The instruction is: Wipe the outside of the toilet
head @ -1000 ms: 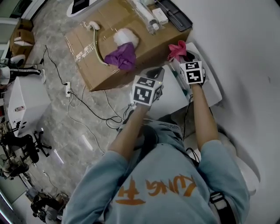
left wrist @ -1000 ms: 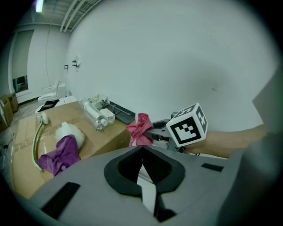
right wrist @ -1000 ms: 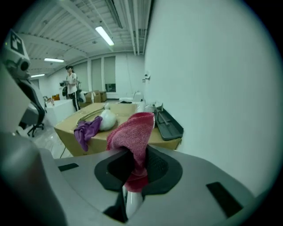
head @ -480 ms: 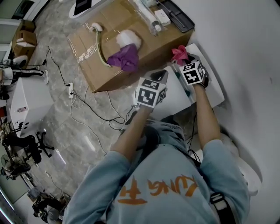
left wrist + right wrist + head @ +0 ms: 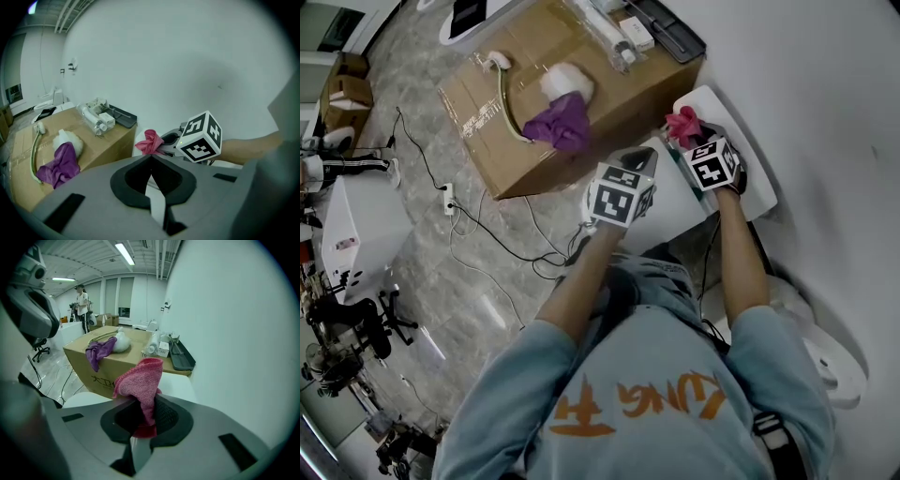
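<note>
The right hand-held gripper (image 5: 140,414) is clamped on a pink cloth (image 5: 140,376), holding it over the flat white top of the toilet (image 5: 757,199), which stands against a plain white wall (image 5: 825,84). The left hand-held gripper (image 5: 151,160) hovers beside it, its jaws pressed together with nothing between them. Just beyond the toilet sits a cardboard box (image 5: 483,103) carrying a purple cloth (image 5: 564,127) — around it, a grey marbled floor (image 5: 412,272) crossed by black cables (image 5: 492,234).

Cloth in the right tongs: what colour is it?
The cloth is pink, clearest in the right gripper view.
</note>
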`<state>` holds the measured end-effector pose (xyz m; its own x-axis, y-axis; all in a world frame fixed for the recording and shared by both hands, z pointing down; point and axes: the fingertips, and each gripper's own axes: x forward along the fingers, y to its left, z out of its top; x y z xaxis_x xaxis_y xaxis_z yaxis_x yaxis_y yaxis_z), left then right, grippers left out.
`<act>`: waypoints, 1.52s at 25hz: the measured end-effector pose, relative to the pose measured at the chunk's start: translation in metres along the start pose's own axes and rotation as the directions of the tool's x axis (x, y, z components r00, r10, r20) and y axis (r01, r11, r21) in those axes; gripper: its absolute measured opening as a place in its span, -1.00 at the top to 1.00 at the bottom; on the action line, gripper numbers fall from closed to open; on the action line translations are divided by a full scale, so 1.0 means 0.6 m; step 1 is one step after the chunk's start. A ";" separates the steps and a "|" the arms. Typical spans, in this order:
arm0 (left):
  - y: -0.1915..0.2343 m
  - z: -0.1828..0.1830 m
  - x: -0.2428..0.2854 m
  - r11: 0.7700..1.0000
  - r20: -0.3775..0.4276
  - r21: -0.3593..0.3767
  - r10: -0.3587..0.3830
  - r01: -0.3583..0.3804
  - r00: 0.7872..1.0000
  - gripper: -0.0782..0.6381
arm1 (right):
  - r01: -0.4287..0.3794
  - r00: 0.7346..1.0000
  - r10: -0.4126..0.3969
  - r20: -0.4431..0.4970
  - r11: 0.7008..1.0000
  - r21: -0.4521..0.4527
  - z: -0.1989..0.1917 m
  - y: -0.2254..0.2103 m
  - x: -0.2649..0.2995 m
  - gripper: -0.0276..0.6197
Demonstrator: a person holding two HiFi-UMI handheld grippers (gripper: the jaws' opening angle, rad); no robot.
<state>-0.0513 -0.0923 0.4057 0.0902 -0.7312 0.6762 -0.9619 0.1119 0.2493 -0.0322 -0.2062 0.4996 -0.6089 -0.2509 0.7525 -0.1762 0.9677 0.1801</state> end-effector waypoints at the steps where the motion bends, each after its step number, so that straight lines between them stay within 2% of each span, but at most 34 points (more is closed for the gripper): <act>1: -0.003 -0.001 0.001 1.000 -0.001 0.003 -0.003 0.003 1.000 0.71 | 0.002 1.000 -0.002 0.001 1.000 0.007 -0.004 0.001 -0.003 0.72; 25: -0.043 -0.026 0.002 0.998 -0.034 0.041 -0.036 0.038 0.999 0.71 | 0.005 0.999 -0.011 0.044 0.991 0.136 -0.100 0.029 -0.094 0.72; 33: -0.080 -0.045 0.022 0.994 -0.070 0.066 -0.083 0.088 0.994 0.71 | 0.018 0.998 -0.029 0.051 0.976 0.216 -0.146 0.029 -0.131 0.72; 38: -0.105 -0.054 0.028 0.989 -0.092 0.094 -0.108 0.117 0.990 0.71 | 0.033 0.996 -0.055 0.067 0.955 0.295 -0.174 0.023 -0.158 0.72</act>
<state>0.0190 -0.0901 0.4236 0.2174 -0.6737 0.7063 -0.9648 -0.0384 0.2603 0.1040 -0.1668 0.4971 -0.6490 -0.3048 0.6971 -0.4165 0.9091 0.0098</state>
